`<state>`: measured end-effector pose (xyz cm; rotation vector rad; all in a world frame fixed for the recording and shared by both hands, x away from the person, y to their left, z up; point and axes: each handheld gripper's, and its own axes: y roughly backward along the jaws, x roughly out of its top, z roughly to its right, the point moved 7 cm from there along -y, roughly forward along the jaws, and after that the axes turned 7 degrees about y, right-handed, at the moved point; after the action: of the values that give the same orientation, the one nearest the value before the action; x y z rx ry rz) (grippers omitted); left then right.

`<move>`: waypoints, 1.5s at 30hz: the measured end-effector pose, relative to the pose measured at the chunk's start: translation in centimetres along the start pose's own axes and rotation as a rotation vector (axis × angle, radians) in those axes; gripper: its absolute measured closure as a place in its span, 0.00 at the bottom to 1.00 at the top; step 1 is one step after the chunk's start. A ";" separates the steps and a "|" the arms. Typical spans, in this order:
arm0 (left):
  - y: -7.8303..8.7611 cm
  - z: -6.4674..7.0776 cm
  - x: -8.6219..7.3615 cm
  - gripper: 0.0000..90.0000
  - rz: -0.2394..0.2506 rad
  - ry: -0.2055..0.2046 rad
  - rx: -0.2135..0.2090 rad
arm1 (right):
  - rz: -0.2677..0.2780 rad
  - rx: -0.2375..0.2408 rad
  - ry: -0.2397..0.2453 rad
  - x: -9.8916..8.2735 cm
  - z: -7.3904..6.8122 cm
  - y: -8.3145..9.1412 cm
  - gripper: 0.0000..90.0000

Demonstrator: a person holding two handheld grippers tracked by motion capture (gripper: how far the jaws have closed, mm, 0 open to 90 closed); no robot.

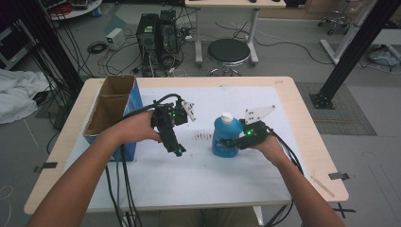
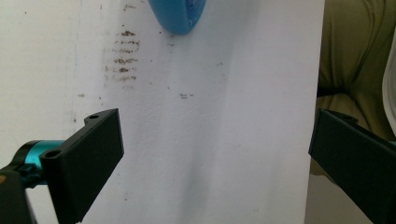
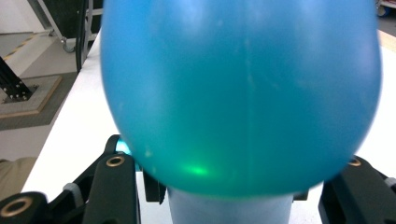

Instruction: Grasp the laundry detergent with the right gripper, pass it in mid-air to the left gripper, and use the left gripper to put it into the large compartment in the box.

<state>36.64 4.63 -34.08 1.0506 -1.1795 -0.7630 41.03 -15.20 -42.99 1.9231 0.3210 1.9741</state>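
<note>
right gripper (image 1: pixel 232 142): fingers pinching blue bottle (image 1: pixel 226 137) low on its body, keeping it upright on bench (image 1: pixel 283 94) | left gripper (image 1: pixel 178 150): fingers spread, empty, hovering beside, likely free for white cap (image 1: pixel 227 116)

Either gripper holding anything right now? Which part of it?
The right gripper is clamped on the blue bottle, low on its body, bottle upright on the table. The left gripper is open, holding nothing.

My high view looks forward and down over the whole table (image 1: pixel 283 90). My left claw view faces down, close on the white sheet (image 2: pixel 196 140). My right one sits tight against the bottle (image 3: pixel 243 93), shared with the others.
</note>
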 end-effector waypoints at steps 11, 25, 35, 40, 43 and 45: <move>1.3 0.5 1.3 0.03 0.017 -0.026 0.017 | 0.006 -0.024 0.026 2.5 -1.8 2.8 0.49; 2.2 1.7 2.9 0.03 0.024 -0.075 0.030 | -0.008 -0.068 0.035 4.0 -4.9 5.3 0.49; 2.7 2.4 3.4 0.03 0.016 -0.096 0.014 | -0.018 -0.054 0.031 4.9 -6.8 5.7 0.49; 3.3 2.8 4.0 0.03 0.016 -0.109 -0.001 | -0.005 -0.014 0.041 6.0 -7.7 4.9 0.49; 3.7 2.9 4.3 0.03 0.016 -0.114 -0.006 | 0.005 0.006 0.062 6.6 -7.8 4.2 0.49; 3.8 3.0 4.4 0.03 0.014 -0.121 -0.012 | 0.018 0.021 0.068 6.8 -7.6 3.5 0.49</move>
<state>34.62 1.25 -28.86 0.9967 -1.2822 -0.8306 33.08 -14.90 -35.71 1.8812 0.3447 2.0589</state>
